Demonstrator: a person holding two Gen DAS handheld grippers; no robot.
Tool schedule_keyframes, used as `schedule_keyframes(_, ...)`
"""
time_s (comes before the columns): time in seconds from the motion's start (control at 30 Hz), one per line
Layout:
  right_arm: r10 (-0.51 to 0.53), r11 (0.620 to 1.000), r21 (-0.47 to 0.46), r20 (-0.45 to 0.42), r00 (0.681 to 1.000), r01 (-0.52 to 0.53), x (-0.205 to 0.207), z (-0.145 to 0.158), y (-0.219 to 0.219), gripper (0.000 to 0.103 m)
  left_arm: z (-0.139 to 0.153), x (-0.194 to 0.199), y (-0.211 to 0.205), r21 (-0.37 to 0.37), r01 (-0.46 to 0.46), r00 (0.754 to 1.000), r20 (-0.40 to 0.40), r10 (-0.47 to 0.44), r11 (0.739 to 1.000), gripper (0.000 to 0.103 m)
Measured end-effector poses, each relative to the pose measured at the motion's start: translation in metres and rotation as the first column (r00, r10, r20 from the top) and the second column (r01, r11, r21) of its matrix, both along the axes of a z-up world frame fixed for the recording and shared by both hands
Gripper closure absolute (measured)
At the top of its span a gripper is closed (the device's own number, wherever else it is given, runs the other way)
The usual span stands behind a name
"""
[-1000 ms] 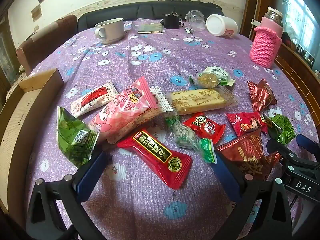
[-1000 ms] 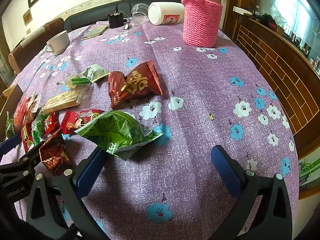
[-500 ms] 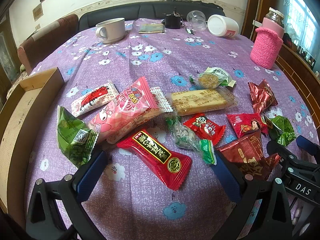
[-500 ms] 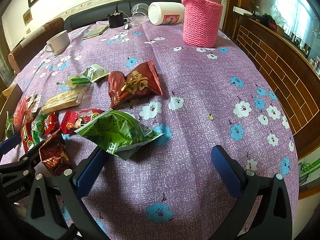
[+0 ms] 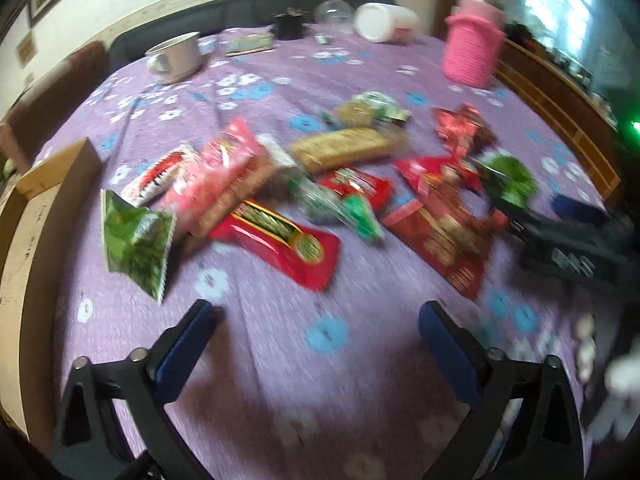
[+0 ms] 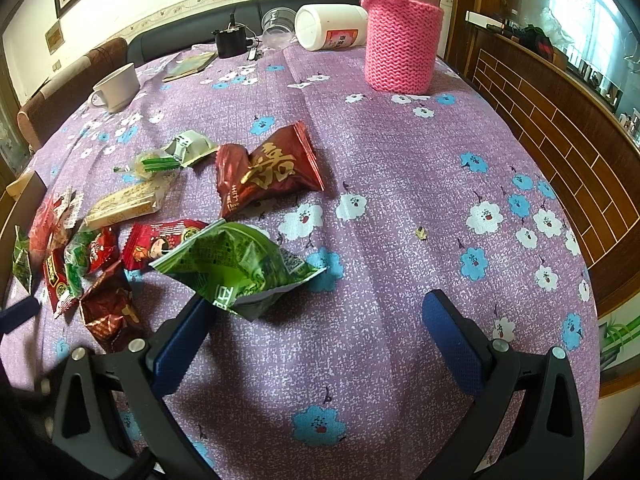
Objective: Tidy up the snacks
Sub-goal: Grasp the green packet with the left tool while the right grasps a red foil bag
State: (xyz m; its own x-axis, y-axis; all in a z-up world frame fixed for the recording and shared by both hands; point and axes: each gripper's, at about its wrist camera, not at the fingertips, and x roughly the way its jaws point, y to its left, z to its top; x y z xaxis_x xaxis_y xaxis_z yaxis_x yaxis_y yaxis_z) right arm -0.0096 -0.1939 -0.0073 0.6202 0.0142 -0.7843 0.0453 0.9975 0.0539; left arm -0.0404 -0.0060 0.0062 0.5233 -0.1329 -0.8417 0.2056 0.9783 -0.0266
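Several snack packets lie scattered on the purple flowered tablecloth (image 5: 248,360). In the blurred left wrist view I see a long red packet (image 5: 276,244), a green packet (image 5: 136,240), a pink packet (image 5: 224,176) and a biscuit bar (image 5: 344,148). My left gripper (image 5: 316,320) is open and empty, held back from the red packet. In the right wrist view a crumpled green packet (image 6: 236,264) lies just past my open, empty right gripper (image 6: 316,312), touching its left finger (image 6: 180,344). A dark red packet (image 6: 268,168) lies beyond it.
An open cardboard box (image 5: 28,232) stands at the table's left edge. A white cup (image 5: 176,56), a pink knitted jar cover (image 6: 402,44), a fallen white bottle (image 6: 332,26) and small items sit at the far side. A wooden cabinet (image 6: 560,120) runs along the right.
The left gripper has pulled back and swung, blurring its view; the packets now sit farther from its fingers. The right gripper has barely moved.
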Motion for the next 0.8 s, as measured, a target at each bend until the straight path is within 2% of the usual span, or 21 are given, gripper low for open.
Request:
schedule_keyframes(0.03, 0.008, 1.000, 0.000, -0.009, 1.000, -0.008, 0.001, 0.001, -0.001, 0.000, 0.003, -0.007, 0.001, -0.028, 0.024, 1.000, 0.003, -0.024, 0.999, 0.018)
schedule_keyframes(0.07, 0.011, 1.000, 0.000, -0.015, 1.000, -0.011, 0.002, 0.001, -0.001, 0.000, 0.009, -0.016, 0.004, -0.070, 0.055, 0.998, 0.007, -0.054, 0.996, 0.023)
schedule_keyframes(0.13, 0.008, 1.000, -0.004, -0.030, 1.000, -0.008, 0.004, 0.001, 0.000, 0.000, 0.020, -0.029, 0.012, -0.116, 0.082, 0.996, 0.044, -0.077, 0.990, 0.023)
schedule_keyframes(0.2, 0.002, 1.000, -0.008, -0.037, 0.999, -0.003, 0.006, 0.001, 0.001, 0.000, 0.039, -0.048, 0.026, -0.121, 0.090, 0.987, 0.142, -0.073, 0.989, 0.023)
schedule_keyframes(0.27, -0.003, 1.000, -0.009, -0.040, 0.999, 0.003, 0.007, 0.000, 0.003, 0.000, 0.057, -0.063, 0.046, -0.117, 0.076, 0.970, 0.237, -0.047, 0.990, 0.023)
schedule_keyframes(0.33, -0.011, 1.000, -0.010, -0.043, 0.999, 0.010, 0.008, 0.000, 0.004, 0.000, 0.074, -0.076, 0.077, -0.120, 0.025, 0.946, 0.324, 0.015, 0.992, 0.023)
schedule_keyframes(0.47, -0.023, 1.000, -0.013, -0.045, 0.999, 0.022, 0.004, 0.000, 0.005, 0.000, 0.084, -0.069, 0.131, -0.127, -0.098, 0.938, 0.319, 0.135, 0.987, 0.023)
schedule_keyframes(0.53, -0.035, 0.999, 0.001, -0.057, 0.998, 0.035, -0.002, 0.000, 0.001, 0.000, 0.082, -0.072, 0.159, -0.176, -0.150, 0.936, 0.293, 0.198, 0.973, 0.023)
schedule_keyframes(0.57, -0.042, 0.999, 0.000, -0.056, 0.998, 0.042, -0.006, 0.001, -0.001, 0.006, 0.081, -0.072, 0.172, -0.209, -0.169, 0.936, 0.271, 0.223, 0.963, 0.023)
schedule_keyframes(0.63, -0.069, 0.998, -0.012, -0.039, 0.997, 0.068, -0.020, 0.007, -0.007, 0.014, 0.077, -0.079, 0.185, -0.262, -0.184, 0.937, 0.244, 0.249, 0.947, 0.023)
schedule_keyframes(0.7, -0.089, 0.996, -0.004, -0.002, 0.996, 0.089, -0.038, 0.018, -0.013, 0.014, 0.074, -0.078, 0.195, -0.306, -0.176, 0.941, 0.227, 0.252, 0.936, 0.024)
schedule_keyframes(0.8, -0.068, 0.997, 0.047, 0.075, 0.995, 0.065, -0.063, 0.044, -0.013, 0.014, 0.068, -0.077, 0.193, -0.326, -0.145, 0.950, 0.218, 0.224, 0.934, 0.024)
